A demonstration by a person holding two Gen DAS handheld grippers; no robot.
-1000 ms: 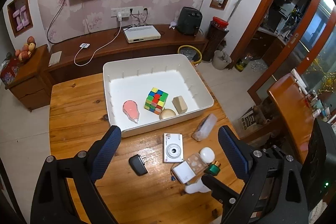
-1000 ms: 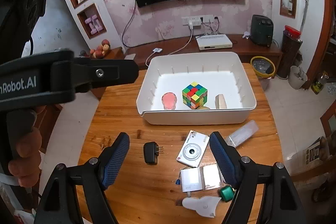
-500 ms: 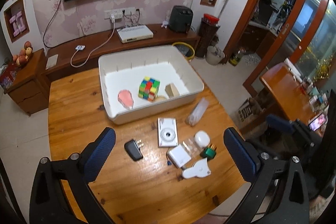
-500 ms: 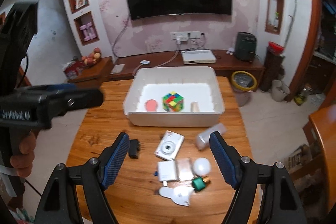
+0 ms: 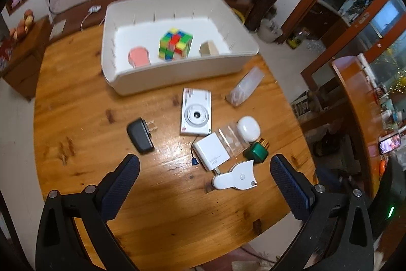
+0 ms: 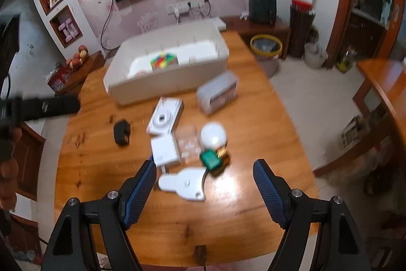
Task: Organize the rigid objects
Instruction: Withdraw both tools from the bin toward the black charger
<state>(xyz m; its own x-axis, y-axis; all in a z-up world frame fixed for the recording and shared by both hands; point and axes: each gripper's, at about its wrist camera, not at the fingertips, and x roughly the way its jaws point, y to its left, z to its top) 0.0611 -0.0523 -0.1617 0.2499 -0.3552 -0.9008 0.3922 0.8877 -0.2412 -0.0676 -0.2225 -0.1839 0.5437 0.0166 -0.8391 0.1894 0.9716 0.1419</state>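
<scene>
A white bin (image 5: pixel 177 75) (image 6: pixel 172 78) on the wooden table holds a colour cube (image 5: pixel 175 43), a pink piece (image 5: pixel 138 56) and a tan block (image 5: pixel 208 48). In front of it lie a white camera (image 5: pixel 196 111) (image 6: pixel 165 116), a black plug adapter (image 5: pixel 140 135) (image 6: pixel 121 132), a white charger (image 5: pixel 212 151) (image 6: pixel 164 151), a white round case (image 5: pixel 248 128) (image 6: pixel 213 135), a green plug (image 5: pixel 257 151) (image 6: pixel 210 159), a white flat tool (image 5: pixel 234 178) (image 6: pixel 185 183) and a clear box (image 5: pixel 244 86) (image 6: pixel 218 92). My left gripper (image 5: pixel 204 174) and right gripper (image 6: pixel 204 179) are open and empty above the near table.
A TV and a low wooden cabinet stand behind the table. A yellow-rimmed bin (image 6: pixel 266 46) sits on the floor at the right. Another wooden table edge (image 5: pixel 355 98) is at the far right. My left hand's gripper handle (image 6: pixel 40 107) crosses the right wrist view at the left.
Both grippers rose away from the table, then dropped back closer and tilted. The right gripper swung right, toward the white tool and green plug. No object moved.
</scene>
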